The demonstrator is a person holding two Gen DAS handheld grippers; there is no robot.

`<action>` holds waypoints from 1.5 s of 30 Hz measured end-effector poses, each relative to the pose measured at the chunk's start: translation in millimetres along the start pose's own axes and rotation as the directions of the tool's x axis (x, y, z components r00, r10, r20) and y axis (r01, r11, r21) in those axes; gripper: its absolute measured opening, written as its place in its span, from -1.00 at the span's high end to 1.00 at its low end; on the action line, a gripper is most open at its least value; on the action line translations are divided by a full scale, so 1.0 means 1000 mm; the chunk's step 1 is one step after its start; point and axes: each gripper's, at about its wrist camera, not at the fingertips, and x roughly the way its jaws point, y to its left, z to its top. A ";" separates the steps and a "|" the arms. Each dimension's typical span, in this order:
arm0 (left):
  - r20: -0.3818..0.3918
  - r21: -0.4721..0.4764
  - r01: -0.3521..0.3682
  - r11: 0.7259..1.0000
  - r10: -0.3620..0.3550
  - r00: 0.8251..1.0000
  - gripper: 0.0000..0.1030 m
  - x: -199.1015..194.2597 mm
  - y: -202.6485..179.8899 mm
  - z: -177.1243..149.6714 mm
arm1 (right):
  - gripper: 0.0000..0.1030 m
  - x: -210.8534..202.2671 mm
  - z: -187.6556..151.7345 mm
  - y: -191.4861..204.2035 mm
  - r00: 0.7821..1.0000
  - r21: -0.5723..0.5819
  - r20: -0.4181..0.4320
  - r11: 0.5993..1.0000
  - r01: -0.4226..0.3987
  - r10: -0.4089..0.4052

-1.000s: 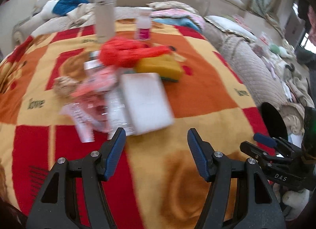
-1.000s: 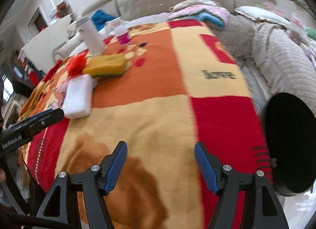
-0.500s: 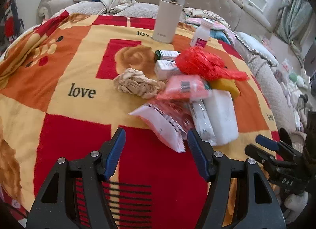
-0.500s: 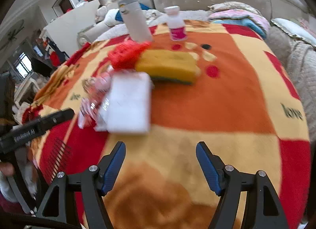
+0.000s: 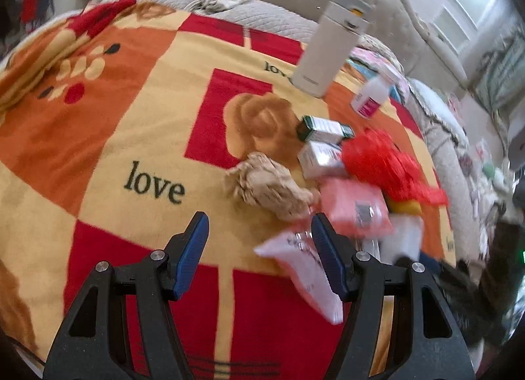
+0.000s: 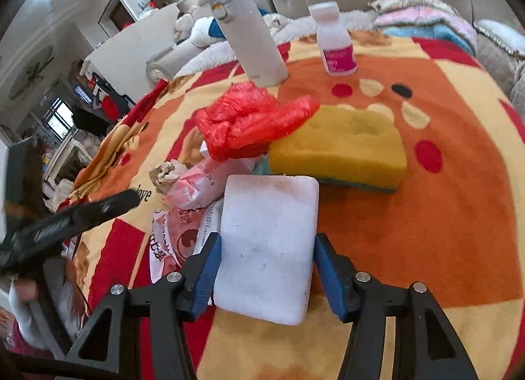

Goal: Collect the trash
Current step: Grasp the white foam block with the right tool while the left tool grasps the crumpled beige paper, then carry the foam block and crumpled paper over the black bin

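Trash pile on the blanket, half hidden.
White foam block, long axis 12-to-6, sits between the closing right gripper jaws, covering wrappers at 9 o'clock; left gripper jaws stand wide, empty, scene blurred.

The right gripper is closing its jaws around a white foam block lying on the blanket; a yellow sponge lies just beyond, red bag beside it.
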 end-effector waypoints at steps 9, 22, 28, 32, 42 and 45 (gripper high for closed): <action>-0.017 -0.109 -0.002 0.994 0.001 1.000 -0.21 0.048 0.010 0.031 | -0.06 -0.033 -0.009 -0.004 0.999 -0.031 0.034 0.999 0.041 -0.040; 0.057 -0.055 0.041 0.998 -0.038 0.998 0.56 -0.004 0.015 0.019 | -0.07 -0.040 -0.026 -0.007 0.999 -0.015 0.023 0.999 0.034 -0.033; 0.065 0.000 0.078 0.997 -0.078 0.995 0.57 -0.042 0.001 -0.004 | -0.07 -0.046 -0.036 -0.002 0.999 -0.032 0.015 0.999 0.038 -0.038; 0.056 0.053 0.104 0.993 -0.107 0.993 0.56 -0.055 -0.021 -0.024 | -0.07 -0.053 -0.044 0.000 0.999 -0.042 0.012 0.998 0.048 -0.048; 0.033 0.179 0.113 0.977 -0.121 0.992 0.56 -0.057 -0.074 -0.063 | -0.08 -0.073 -0.061 -0.012 0.996 -0.018 0.022 0.996 0.088 -0.088; 0.030 0.204 0.108 0.973 -0.116 0.993 0.56 -0.056 -0.085 -0.069 | -0.08 -0.079 -0.064 -0.016 0.995 -0.010 0.031 0.995 0.098 -0.098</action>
